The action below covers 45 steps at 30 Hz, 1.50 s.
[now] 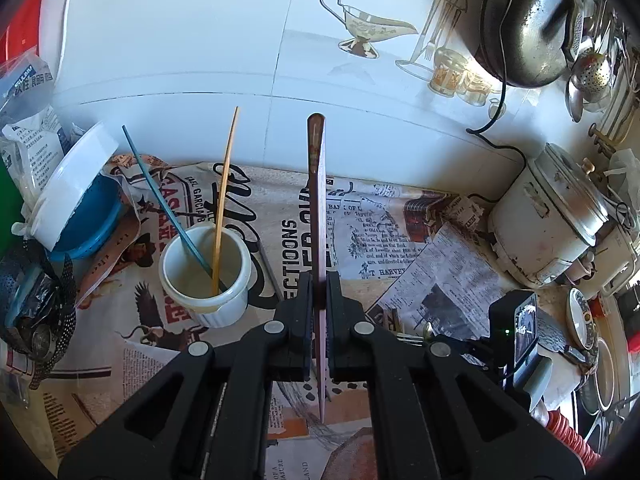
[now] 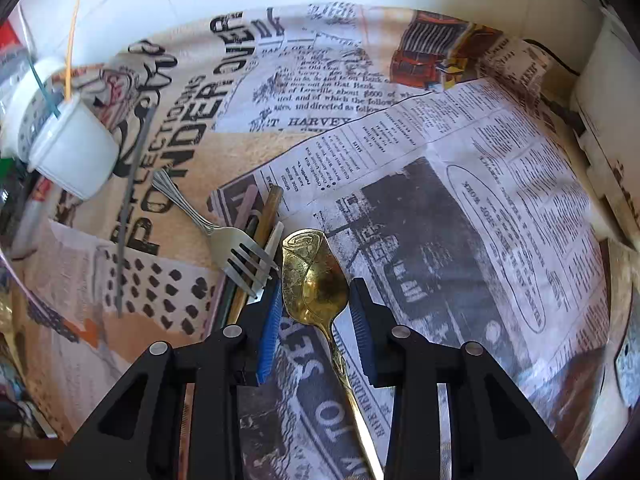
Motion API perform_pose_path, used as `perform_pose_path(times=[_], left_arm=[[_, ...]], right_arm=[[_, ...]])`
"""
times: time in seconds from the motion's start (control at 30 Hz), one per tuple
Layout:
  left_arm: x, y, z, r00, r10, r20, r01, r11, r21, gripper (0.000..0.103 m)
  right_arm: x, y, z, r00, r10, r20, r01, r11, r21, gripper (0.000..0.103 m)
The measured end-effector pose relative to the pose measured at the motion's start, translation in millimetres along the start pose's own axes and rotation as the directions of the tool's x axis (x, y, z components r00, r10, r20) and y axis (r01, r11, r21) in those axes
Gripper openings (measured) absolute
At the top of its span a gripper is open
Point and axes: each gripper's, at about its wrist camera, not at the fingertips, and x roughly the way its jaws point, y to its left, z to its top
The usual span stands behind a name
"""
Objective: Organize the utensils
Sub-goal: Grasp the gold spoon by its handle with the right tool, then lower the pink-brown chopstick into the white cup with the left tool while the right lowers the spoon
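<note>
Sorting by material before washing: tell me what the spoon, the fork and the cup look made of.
Spoon: likely brass or gold-plated metal, shiny yellow with dark tarnish. Fork: probably stainless steel, silvery and reflective. Cup: white and glossy with a ribbed base; ceramic or plastic, hard to tell.

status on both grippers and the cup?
Left gripper shut on pink chopstick. Right gripper open around gold spoon bowl. White cup holds two chopsticks. Fork lies beside spoon.

We see a white tiled wall (image 1: 180, 40) with printed kitchenware decals (image 1: 368, 28) behind a newsprint-patterned counter covering (image 2: 460, 140), brightly lit.
</note>
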Motion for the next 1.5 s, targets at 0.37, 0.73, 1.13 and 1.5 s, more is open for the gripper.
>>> perform_pose_path(times=[0.37,0.73,1.13,1.5], left_arm=[[-23.2,-16.9,7.9,0.998,-0.009,0.062,0.006,0.999,0.039,0.004],[-55.0,-4.2,16.7,0.99,0.026,0.142,-0.031,0.999,0.034,0.004],[-71.2,48.2,49.9,0.964,0.121,0.238,-0.116,0.993,-0.033,0.004],[-48.8,86.6,82.3,0.954,0.145,0.262,-0.126,0.988,-0.089,0.004]], right_arm=[[-76.1,-2.3,4.4,0.98,0.03,0.198,-0.042,0.998,0.055,0.031],[-144.3,38.0,36.4,0.92,0.104,0.377,-0.106,0.994,-0.017,0.031],[-171.6,131.5,91.4,0.848,0.276,0.452,-0.197,0.956,-0.215,0.031],[-146.9,189.8,124.1,0.828,0.376,0.417,-0.277,0.919,-0.28,0.031]])
